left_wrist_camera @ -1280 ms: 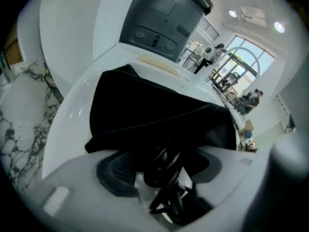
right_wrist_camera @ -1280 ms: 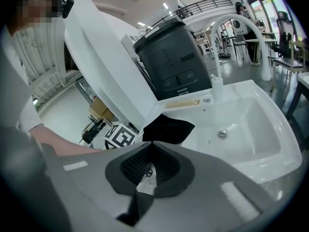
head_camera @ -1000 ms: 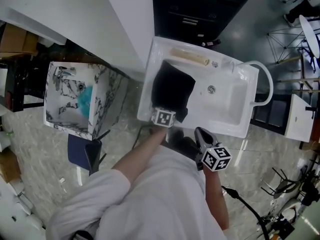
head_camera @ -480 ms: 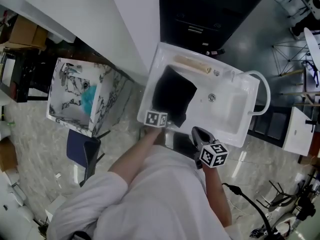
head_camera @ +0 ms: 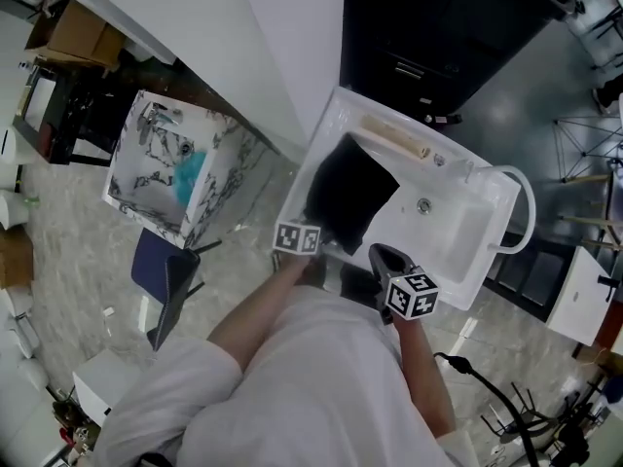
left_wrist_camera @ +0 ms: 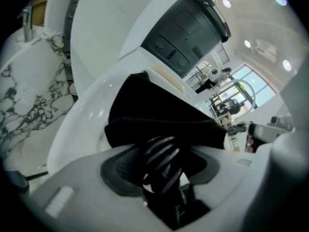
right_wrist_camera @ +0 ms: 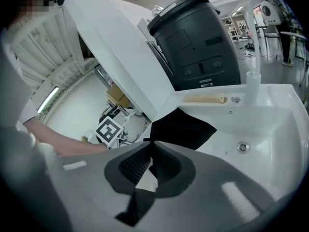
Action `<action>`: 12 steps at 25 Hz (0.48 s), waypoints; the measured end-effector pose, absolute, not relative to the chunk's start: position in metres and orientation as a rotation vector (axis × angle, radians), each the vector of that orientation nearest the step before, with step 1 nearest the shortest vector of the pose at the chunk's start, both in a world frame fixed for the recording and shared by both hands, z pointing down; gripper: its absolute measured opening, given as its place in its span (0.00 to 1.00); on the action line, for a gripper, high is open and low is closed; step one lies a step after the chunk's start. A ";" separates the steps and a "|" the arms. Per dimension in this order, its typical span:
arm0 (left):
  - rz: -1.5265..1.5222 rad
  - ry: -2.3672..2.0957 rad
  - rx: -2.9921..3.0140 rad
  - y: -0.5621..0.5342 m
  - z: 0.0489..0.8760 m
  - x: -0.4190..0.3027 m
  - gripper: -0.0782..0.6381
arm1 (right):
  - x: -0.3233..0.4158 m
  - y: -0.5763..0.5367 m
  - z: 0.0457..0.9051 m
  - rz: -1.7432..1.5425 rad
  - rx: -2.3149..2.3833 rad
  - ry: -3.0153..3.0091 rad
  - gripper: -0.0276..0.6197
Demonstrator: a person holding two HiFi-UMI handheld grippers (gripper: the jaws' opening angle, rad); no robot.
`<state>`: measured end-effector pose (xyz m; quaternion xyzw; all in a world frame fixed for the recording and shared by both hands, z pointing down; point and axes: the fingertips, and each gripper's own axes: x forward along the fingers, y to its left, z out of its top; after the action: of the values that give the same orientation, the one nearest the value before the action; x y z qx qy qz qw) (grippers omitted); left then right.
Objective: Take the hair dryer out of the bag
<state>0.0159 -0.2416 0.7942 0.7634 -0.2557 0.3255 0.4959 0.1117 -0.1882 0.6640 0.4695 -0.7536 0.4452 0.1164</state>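
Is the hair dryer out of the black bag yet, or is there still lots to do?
Done: not much; the black bag lies in the white sink and no hair dryer shows. In hand: the left gripper, jaws just closing, appears to grip a black coiled cord at the bag's mouth. The right gripper is empty, jaws nearly shut though just opening. Left: pulling the dryer out.

White sink [head_camera: 458,232]; beige bar [head_camera: 394,138] along its back edge; drain [head_camera: 423,205] mid-basin; arched white pipe [head_camera: 527,202] at its right edge; dark bin [right_wrist_camera: 198,42] behind the sink; marble basin [head_camera: 125,198] well apart to the left, teal cloth [head_camera: 190,175] inside it, tap [head_camera: 161,117] at its back edge; blue stool [head_camera: 156,270] just below it; cardboard box [head_camera: 83,32] top left.
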 end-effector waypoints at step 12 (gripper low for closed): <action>0.695 -0.683 1.811 -0.232 0.757 0.001 0.42 | 0.100 -0.200 0.673 1.279 1.140 -2.314 0.13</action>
<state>0.0006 -0.2318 0.7573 0.7543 -0.2845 0.2893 0.5161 0.1001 -0.2004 0.6728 0.3926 -0.7968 0.4403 0.1307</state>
